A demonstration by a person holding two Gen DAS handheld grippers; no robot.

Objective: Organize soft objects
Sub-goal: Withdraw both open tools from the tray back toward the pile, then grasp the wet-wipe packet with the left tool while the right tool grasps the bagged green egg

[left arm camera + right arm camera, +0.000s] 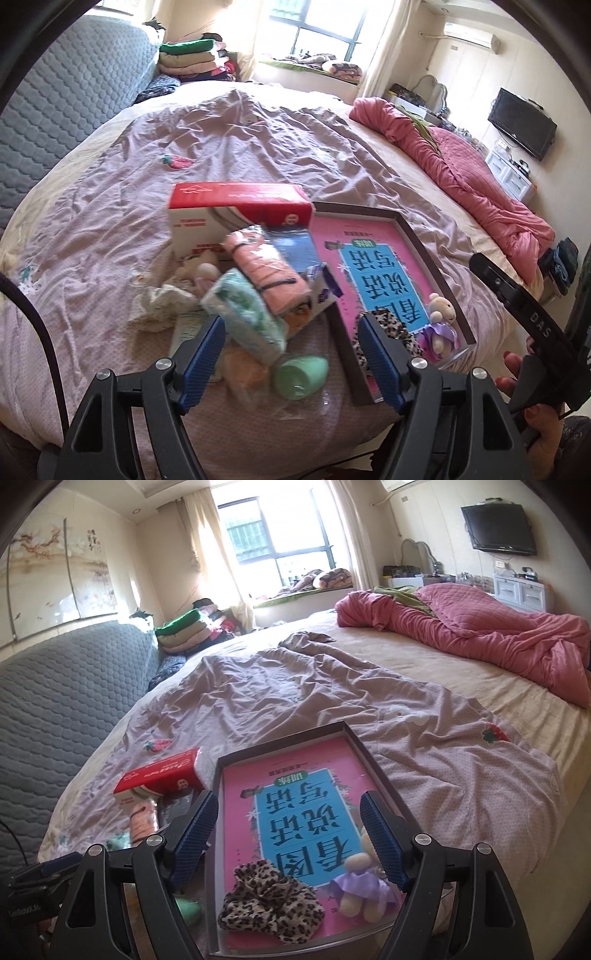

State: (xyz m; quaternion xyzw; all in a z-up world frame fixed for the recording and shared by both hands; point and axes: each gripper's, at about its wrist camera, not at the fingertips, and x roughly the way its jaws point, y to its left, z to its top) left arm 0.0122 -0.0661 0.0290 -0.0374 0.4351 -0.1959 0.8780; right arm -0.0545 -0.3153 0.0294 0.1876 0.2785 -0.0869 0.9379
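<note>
My left gripper [291,321] is open above a heap on the bed, and nothing is pressed between its fingers. In the heap lie a green-and-white wrapped towel [243,314], a pink rolled towel [266,269], a green egg-shaped item [301,376] and a small white plush [199,273]. To the right, a dark tray [413,240] holds a pink book [369,273], a leopard scrunchie [391,332] and a purple-dressed doll [439,325]. My right gripper [289,801] is open over the tray [280,738], above the scrunchie [269,901] and the doll [362,878].
A red-and-white box [236,206] stands behind the heap, with a crumpled white cloth [159,306] to its left. A pink quilt [480,635] lies bunched at the bed's far right. A grey quilted headboard [55,686] runs along the left. Folded blankets [184,627] are stacked by the window.
</note>
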